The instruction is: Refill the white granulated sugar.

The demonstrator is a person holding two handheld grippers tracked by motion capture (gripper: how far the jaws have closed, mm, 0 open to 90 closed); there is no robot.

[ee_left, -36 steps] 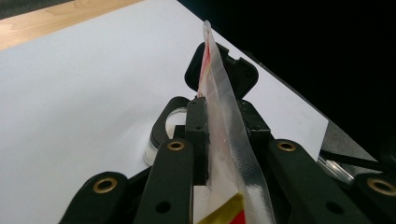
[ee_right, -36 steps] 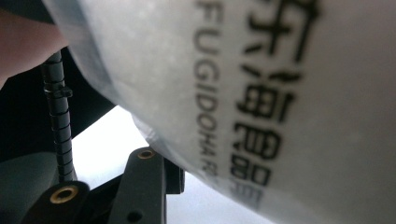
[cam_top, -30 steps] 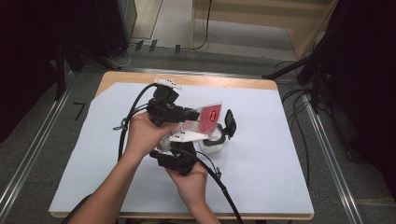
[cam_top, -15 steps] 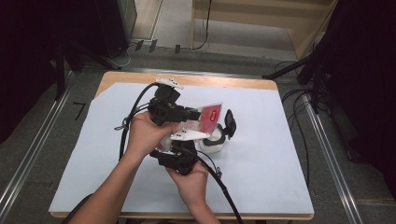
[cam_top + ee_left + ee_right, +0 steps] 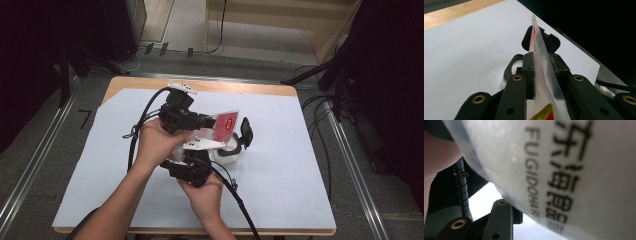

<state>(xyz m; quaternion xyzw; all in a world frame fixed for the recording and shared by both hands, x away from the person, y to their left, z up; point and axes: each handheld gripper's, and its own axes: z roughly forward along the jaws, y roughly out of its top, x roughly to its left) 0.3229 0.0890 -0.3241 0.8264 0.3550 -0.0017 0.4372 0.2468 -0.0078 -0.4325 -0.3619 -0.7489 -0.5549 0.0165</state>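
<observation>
Item: clear pouch (image 5: 220, 126) with a red label, held above the middle of the table, edge-on between the left gripper's jaws in the left gripper view. Left gripper (image 5: 207, 120): jaws clamped on the pouch's sealed edge (image 5: 541, 65). Right gripper (image 5: 220, 150): just below the left one; its own view has the printed pouch (image 5: 574, 175) pressed close to the lens, one jaw visible underneath; whether its jaws pinch the pouch cannot be told.

Nearby: a black-and-white round object (image 5: 235, 150) on the sheet, just beside the right gripper and under the pouch, partly hidden by the grippers. Cables (image 5: 145, 115) loop from both grippers across the hands.

Change: none; hands, grippers and pouch sit as they did a second ago.

Surface: white sheet (image 5: 280, 165) over a wooden table (image 5: 250, 87), wood showing along the far edge. Room: grey floor, metal rails either side, dark stands and cables behind.
</observation>
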